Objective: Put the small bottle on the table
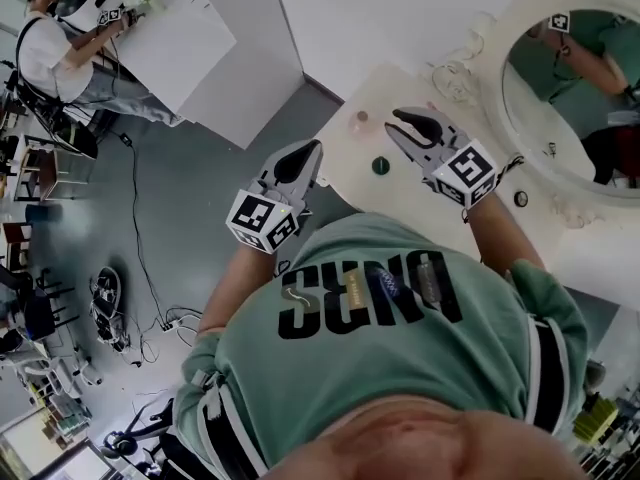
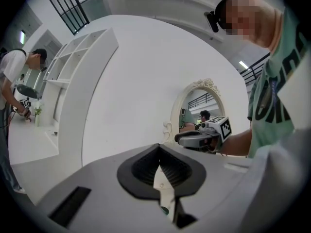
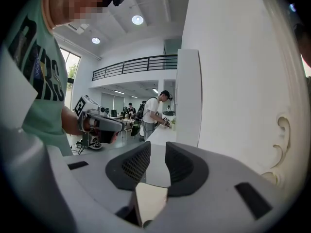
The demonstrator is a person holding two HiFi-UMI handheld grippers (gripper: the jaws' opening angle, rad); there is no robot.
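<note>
While both tongs hung by the counter, neither held anything. Left tongs were pressed together at the counter's edge w/ nothing btwn them. Right tongs stood narrowly apart over the top, also empty. The small bottle, pale, sat on the counter just beside the right tongs' tips, apart from them. A dark green round thing lay nearer the person, btwn the two tongs. Placing looked done: bottle down & free of both tongs. Prob. only drawing back was left, tho the bottle was too small to identify for sure.
</note>
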